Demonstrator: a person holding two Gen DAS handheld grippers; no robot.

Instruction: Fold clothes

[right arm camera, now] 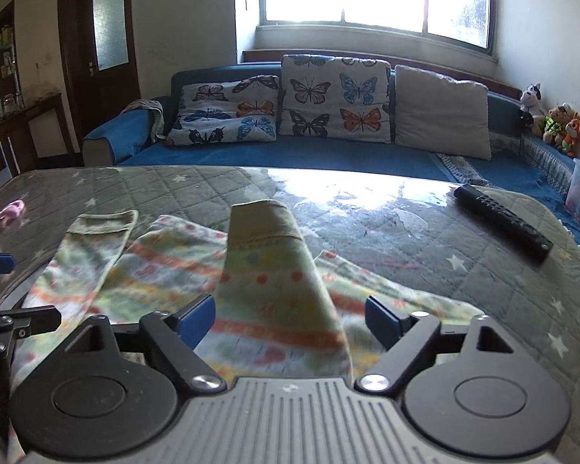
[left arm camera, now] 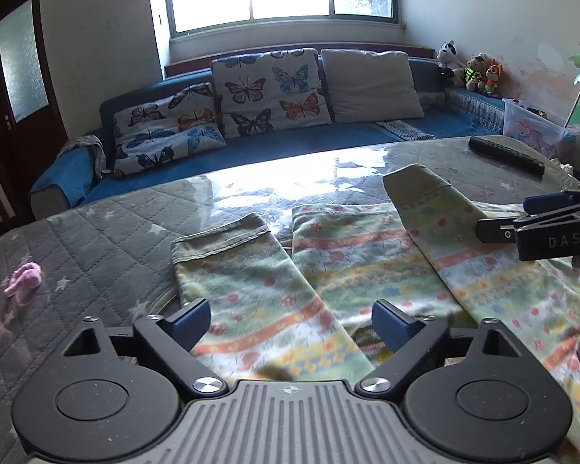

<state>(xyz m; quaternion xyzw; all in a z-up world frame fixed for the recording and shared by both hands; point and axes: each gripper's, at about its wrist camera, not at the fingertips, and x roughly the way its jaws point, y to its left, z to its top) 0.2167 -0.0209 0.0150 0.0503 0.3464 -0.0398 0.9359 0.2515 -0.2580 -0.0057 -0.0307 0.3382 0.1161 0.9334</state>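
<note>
A small patterned garment (left arm camera: 328, 270) with green, orange and yellow stripes lies flat on the quilted grey table (left arm camera: 108, 239). Its two sleeves point away from me; the left sleeve (left arm camera: 228, 255) lies flat and the right sleeve (left arm camera: 425, 201) is folded in over the body. My left gripper (left arm camera: 290, 321) is open just above the left sleeve and holds nothing. My right gripper (right arm camera: 290, 317) is open above the right sleeve (right arm camera: 270, 255) and holds nothing. It also shows in the left wrist view (left arm camera: 510, 216), at the right edge.
A black remote control (right arm camera: 502, 222) lies at the table's far right. A small pink item (left arm camera: 23, 276) lies at the table's left. A blue sofa (right arm camera: 328, 154) with butterfly cushions stands behind the table. A plastic box (left arm camera: 533, 131) sits at the far right.
</note>
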